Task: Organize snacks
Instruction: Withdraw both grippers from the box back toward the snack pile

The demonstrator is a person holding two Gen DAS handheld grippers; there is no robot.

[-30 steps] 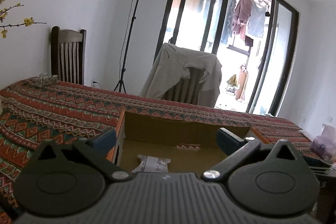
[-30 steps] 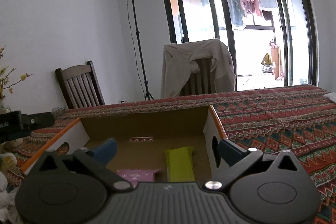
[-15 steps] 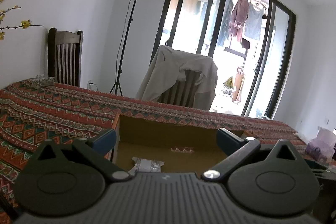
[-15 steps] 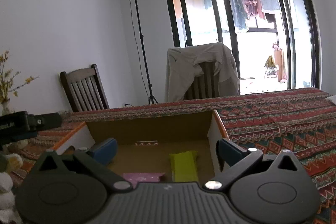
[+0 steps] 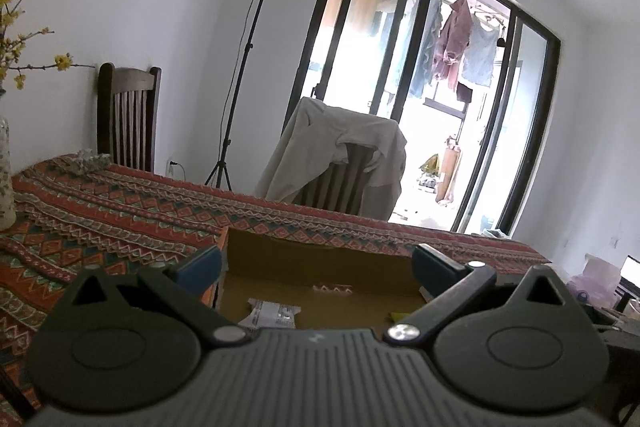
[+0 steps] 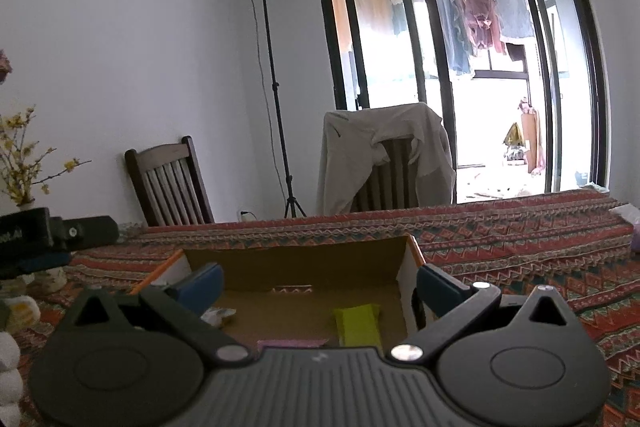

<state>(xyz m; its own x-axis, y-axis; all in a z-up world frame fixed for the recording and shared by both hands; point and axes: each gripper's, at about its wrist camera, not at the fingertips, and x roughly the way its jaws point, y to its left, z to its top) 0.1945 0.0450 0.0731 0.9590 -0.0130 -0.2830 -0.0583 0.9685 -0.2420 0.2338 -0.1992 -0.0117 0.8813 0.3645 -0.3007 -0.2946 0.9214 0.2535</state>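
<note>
An open cardboard box [image 5: 320, 259] stands on the patterned tablecloth and also shows in the right wrist view [image 6: 296, 263]. In it lie a white printed snack packet [image 5: 272, 313], a yellow-green packet [image 6: 358, 323] and a pink packet [image 6: 292, 343] partly hidden by the gripper body. My left gripper [image 5: 316, 267] is open and empty above the box's near side. My right gripper [image 6: 318, 285] is open and empty, also over the box. The left gripper's black body [image 6: 48, 235] shows at the left edge of the right wrist view.
The tablecloth [image 5: 100, 219] covers the table. A dark wooden chair [image 5: 128, 115] and a chair draped with a beige jacket [image 5: 344, 155] stand behind it. A lamp tripod [image 5: 240, 67] stands by the wall. A vase with yellow flowers [image 5: 4, 179] is at the left. White plush items [image 6: 12, 339] lie at the left.
Both grippers have tilted up and drawn back a little; the box sits lower in both views. Both stay open and empty. The snacks have not moved.
</note>
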